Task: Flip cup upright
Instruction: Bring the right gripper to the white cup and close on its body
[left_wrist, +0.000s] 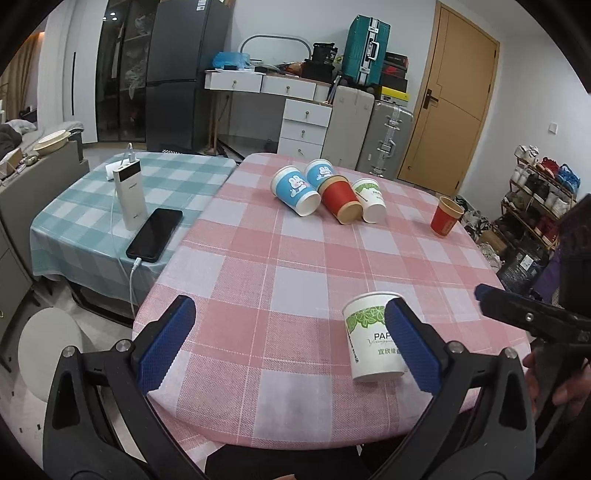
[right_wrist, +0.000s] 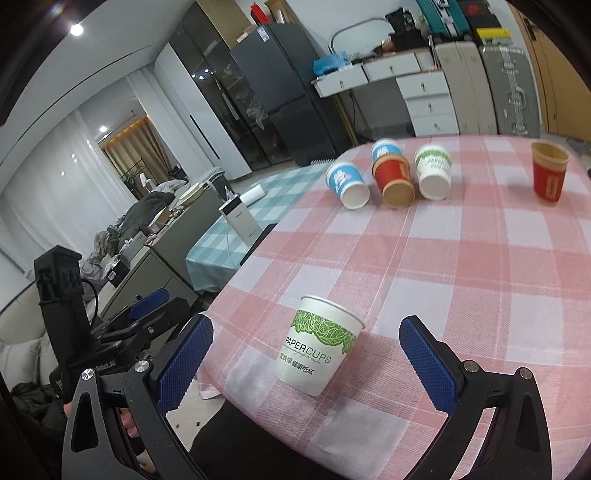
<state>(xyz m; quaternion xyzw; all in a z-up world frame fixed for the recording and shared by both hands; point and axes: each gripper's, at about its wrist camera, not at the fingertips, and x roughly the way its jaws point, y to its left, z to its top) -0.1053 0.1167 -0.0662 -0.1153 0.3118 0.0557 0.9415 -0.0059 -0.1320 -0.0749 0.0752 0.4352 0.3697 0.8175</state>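
We count six paper cups: two white-and-green (right_wrist: 320, 347) (right_wrist: 433, 172), two blue (right_wrist: 347, 184) (right_wrist: 386, 148), two red (right_wrist: 395, 180) (right_wrist: 548, 172); four lie at twelve o'clock.

My left gripper (left_wrist: 291, 341) hangs wide open over a pink checked tablecloth (left_wrist: 295, 258). A white paper cup (left_wrist: 365, 336) stands upright behind my right blue pad (left_wrist: 413, 343).

phone (left_wrist: 154, 235) beside power bank (left_wrist: 127, 197)

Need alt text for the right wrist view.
A white paper cup stands upright near the pink checked table edge, between the open right gripper fingers, untouched. Four cups lie tipped farther back; a red cup stands upright.
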